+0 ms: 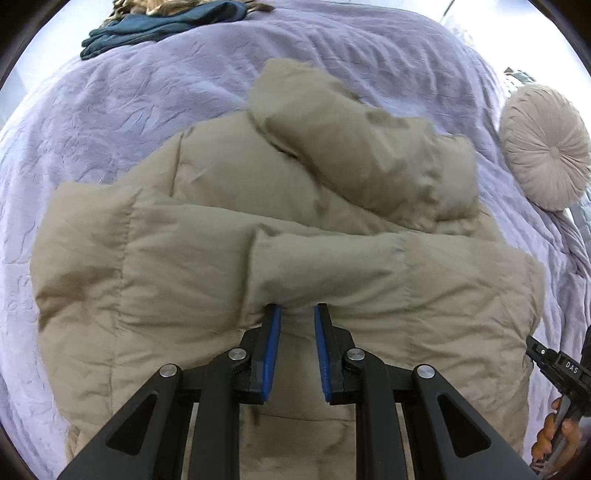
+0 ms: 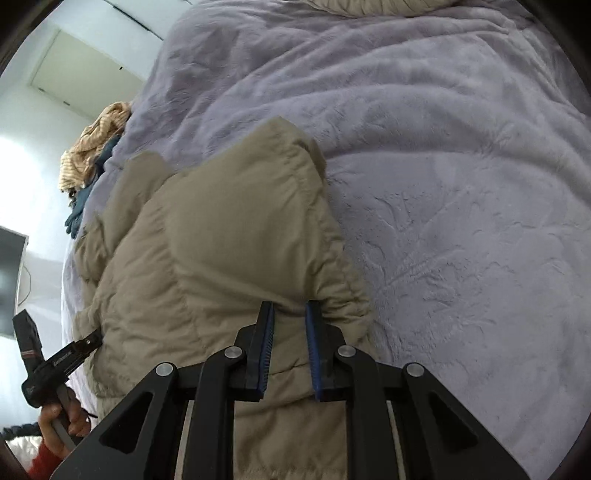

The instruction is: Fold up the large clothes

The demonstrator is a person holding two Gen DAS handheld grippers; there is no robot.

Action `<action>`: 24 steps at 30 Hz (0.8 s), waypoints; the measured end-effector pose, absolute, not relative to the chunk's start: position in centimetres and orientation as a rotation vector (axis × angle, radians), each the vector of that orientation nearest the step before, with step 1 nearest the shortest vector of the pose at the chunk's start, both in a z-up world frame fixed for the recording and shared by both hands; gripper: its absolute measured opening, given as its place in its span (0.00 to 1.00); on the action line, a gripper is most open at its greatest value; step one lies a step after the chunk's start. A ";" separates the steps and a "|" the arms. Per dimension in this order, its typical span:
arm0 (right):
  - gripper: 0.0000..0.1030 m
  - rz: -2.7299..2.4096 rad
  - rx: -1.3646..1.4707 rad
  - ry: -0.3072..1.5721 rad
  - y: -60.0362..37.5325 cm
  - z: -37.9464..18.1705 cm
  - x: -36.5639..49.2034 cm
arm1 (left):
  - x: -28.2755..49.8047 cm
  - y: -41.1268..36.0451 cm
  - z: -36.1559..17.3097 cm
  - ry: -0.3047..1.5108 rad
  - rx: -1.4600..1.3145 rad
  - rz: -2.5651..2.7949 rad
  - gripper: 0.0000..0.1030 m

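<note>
A lavender textured bedspread (image 1: 147, 122) covers a bed and fills most of both views. On it, centre and toward the near edge, lies a big beige puffer jacket (image 1: 221, 236), bulky & rumpled, w/ one padded sleeve (image 1: 373, 162) folded across its top toward the far right. In the left wrist view, a round pleated cream cushion (image 1: 546, 147) sits on the bedspread at the far right, apart from the jacket; a dark teal garment (image 1: 159, 26) lies at the far left edge, w/ a tan knitted item just behind it. Left gripper (image 1: 297, 314): blue-padded fingers narrowly parted, a ridge of jacket fabric bunched btwn the tips; can't tell if they pinch it. Right gripper (image 2: 289, 310): same narrow gap, tips pressed into the jacket's gathered hem on its right side; grip also unclear. Each view shows the other gripper at its near corner, held by a bare hand (image 2: 61, 424).
</note>
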State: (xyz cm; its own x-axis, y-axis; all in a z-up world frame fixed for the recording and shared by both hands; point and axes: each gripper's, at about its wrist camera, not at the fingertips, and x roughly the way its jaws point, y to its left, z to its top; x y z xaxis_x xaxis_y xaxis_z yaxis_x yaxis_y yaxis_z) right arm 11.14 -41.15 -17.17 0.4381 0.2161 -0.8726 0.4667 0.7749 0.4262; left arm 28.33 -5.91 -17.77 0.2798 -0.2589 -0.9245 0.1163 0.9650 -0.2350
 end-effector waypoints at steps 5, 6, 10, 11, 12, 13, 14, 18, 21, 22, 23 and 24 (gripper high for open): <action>0.17 -0.187 0.693 1.147 -41.3 -18.8 11.8 | 28.6 -6.0 -19.9 1.276 -0.133 -0.288 0.20; 0.17 -0.191 0.699 1.151 -41.1 -18.7 12.0 | 28.5 -6.1 -20.0 1.274 -0.120 -0.287 0.20; 0.17 -0.194 0.710 1.153 -40.9 -17.2 11.6 | 27.9 -5.8 -18.7 1.284 -0.093 -0.273 0.20; 0.19 -0.193 0.712 1.150 -41.1 -16.8 11.2 | 27.5 -5.4 -18.1 1.282 -0.087 -0.272 0.20; 0.20 -0.195 0.719 1.149 -41.2 -16.3 10.6 | 27.1 -5.2 -17.7 1.280 -0.082 -0.273 0.20; 0.20 -0.198 0.722 1.150 -41.3 -15.9 10.2 | 26.6 -4.8 -17.2 1.275 -0.072 -0.274 0.20; 0.20 -0.202 0.726 1.152 -41.4 -15.5 9.6 | 26.0 -4.4 -16.7 1.269 -0.059 -0.274 0.20; 0.21 -0.221 0.746 1.169 -41.1 -14.6 7.8 | 23.4 -2.7 -15.0 1.263 -0.037 -0.284 0.20; 0.21 -0.218 0.773 1.200 -40.6 -14.7 5.8 | 21.4 -1.8 -14.0 1.269 -0.024 -0.284 0.20; 0.21 -0.215 0.785 1.212 -40.3 -14.9 5.2 | 20.7 -1.4 -13.7 1.271 -0.021 -0.285 0.20; 0.21 -0.209 0.795 1.221 -39.9 -15.0 4.6 | 20.0 -1.1 -13.4 1.271 -0.018 -0.284 0.20; 0.21 -0.202 0.802 1.229 -39.5 -15.1 3.9 | 19.2 -0.8 -13.1 1.267 -0.014 -0.278 0.20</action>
State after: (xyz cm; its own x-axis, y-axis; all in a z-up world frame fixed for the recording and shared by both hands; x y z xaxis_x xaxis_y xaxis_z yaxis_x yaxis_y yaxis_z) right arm 3.87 -39.48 -15.08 0.3566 0.2730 -0.8935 0.5451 0.7159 0.4362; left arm 19.23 -0.78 -13.10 0.2701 -0.2136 -0.9388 0.1986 0.9665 -0.1628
